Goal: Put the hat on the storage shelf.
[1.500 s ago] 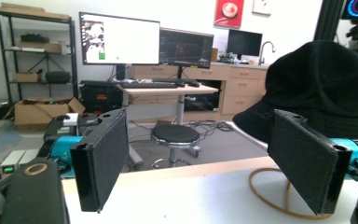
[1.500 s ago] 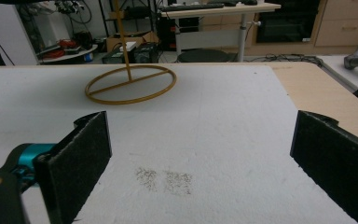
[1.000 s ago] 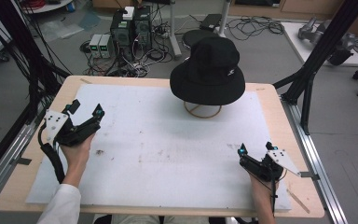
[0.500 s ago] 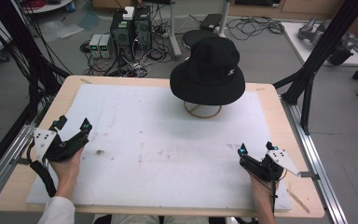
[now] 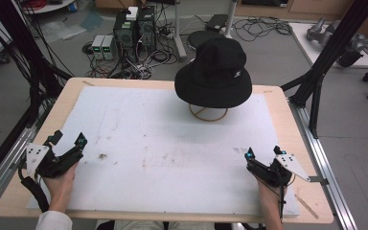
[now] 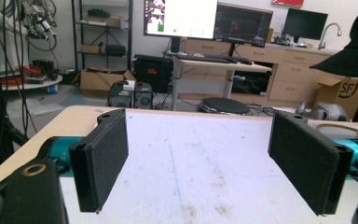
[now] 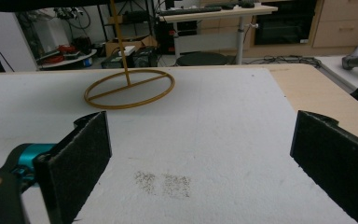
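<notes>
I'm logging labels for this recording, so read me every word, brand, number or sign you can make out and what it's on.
"SF": on the cardboard box at the right edge of the left gripper view.
Small white logo on the black hat: too small to read.
Monitor screens behind the table: text too blurred to read.
Red sign on the wall: not legible.
</notes>
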Motion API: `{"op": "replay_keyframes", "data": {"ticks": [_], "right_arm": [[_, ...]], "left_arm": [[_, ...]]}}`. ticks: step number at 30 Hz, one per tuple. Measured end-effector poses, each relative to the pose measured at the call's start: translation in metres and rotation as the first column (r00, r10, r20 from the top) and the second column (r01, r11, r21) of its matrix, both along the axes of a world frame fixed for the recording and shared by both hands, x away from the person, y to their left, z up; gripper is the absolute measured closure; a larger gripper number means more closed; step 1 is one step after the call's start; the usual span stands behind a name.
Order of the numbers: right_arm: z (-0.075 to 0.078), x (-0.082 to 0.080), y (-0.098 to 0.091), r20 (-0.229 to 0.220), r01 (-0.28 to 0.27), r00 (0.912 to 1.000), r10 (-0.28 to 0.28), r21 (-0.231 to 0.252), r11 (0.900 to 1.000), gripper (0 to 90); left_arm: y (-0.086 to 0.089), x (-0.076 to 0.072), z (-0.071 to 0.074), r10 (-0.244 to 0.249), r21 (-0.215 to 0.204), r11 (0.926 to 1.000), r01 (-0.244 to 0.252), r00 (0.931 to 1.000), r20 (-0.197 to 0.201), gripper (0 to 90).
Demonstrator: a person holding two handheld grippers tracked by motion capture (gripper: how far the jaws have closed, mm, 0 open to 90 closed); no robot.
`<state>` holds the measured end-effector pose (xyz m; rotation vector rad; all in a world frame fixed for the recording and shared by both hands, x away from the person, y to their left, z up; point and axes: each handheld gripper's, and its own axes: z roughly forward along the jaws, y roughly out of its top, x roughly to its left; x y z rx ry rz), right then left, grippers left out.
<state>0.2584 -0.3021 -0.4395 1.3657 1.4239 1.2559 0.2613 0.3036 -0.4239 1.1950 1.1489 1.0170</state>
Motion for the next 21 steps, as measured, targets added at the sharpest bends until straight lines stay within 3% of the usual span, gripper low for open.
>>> {"op": "replay_keyframes", "data": {"ticks": [6,12,21], "right_arm": [[0.000,0.000,0.000,-0.003,-0.014,0.9999,0.014,0.005,0.9999,4.2],[0.000,0.001,0.001,-0.006,-0.026,0.9996,0.026,0.008,0.9996,4.2],[-0.001,0.002,0.001,-0.017,-0.027,0.9995,0.027,0.006,0.9996,4.2]], "left_arm": [[0.003,-0.005,-0.011,-0.011,0.016,0.9998,0.011,0.9993,-0.037,20.3],[0.003,-0.011,-0.009,0.000,0.006,1.0000,0.000,0.9997,-0.024,20.2],[0.002,-0.009,-0.012,-0.014,0.002,0.9999,0.014,0.9991,-0.041,20.2]]}}
